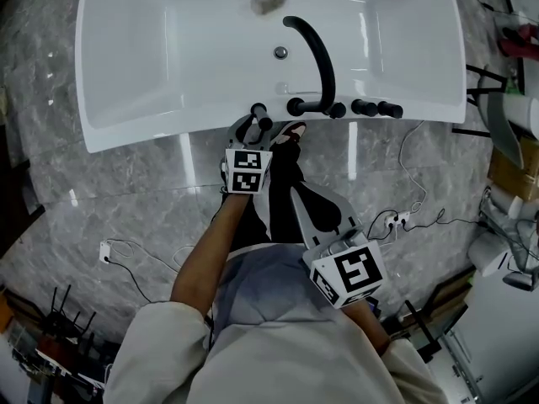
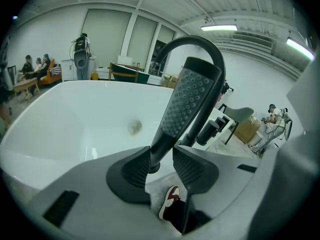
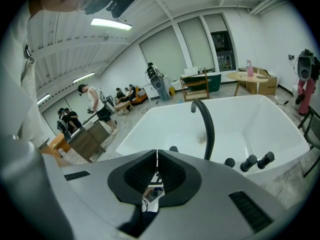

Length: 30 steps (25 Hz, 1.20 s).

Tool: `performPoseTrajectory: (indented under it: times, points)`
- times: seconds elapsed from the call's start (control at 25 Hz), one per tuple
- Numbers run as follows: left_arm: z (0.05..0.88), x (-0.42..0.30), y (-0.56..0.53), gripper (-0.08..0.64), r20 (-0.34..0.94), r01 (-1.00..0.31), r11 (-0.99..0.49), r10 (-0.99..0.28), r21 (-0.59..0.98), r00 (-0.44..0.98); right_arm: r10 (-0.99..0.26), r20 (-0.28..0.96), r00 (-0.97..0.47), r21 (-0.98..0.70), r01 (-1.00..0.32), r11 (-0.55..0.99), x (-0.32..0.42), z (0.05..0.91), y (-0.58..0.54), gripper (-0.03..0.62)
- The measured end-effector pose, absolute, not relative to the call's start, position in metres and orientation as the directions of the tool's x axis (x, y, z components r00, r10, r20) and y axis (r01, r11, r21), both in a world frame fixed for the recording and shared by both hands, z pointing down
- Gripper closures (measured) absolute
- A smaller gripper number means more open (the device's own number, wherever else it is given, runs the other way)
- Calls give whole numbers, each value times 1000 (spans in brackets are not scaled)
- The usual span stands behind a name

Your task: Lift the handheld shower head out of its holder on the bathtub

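Note:
The black handheld shower head stands upright in its holder on the near rim of the white bathtub. My left gripper reaches to it from the floor side. In the left gripper view the dotted shower head rises above my left gripper, and its handle passes between the open jaws. The handle lies against the left pad with a gap to the right pad. My right gripper hangs back over the floor, and in its own view my right gripper is shut on nothing.
A black arched spout and several black knobs stand on the rim to the right of the shower head. A shoe rests by the tub. Cables and a power strip lie on the marble floor, with cluttered furniture at the right.

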<state>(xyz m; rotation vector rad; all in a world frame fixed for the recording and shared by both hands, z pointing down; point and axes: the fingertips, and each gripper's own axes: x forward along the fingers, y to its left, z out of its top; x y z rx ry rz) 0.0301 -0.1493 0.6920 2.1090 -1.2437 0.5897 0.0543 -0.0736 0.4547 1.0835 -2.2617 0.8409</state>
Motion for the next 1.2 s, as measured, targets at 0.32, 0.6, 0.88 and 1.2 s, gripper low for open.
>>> performPoseTrajectory:
  times: [0.32,0.6,0.88,1.2]
  points:
    - [709,28,-153,430,661,-901,-350,-616,259,429,-492,664,-563,-321,-809,493,56,460,-75,572]
    - [721,31,-160,420,667,-906,-338,-617,255,418,-473,678,-563,-328,-808,490,60,468,-75,574]
    - [727,33,-168,414,670,-904,-338,-610,261,422,-466,689,-555,-329,-813,481,68,474,-79,574]
    - [735,29,-170,414,669,-920,-314,-635,232,386,-462,694,-553,-328,-813,481,69,476,-81,573]
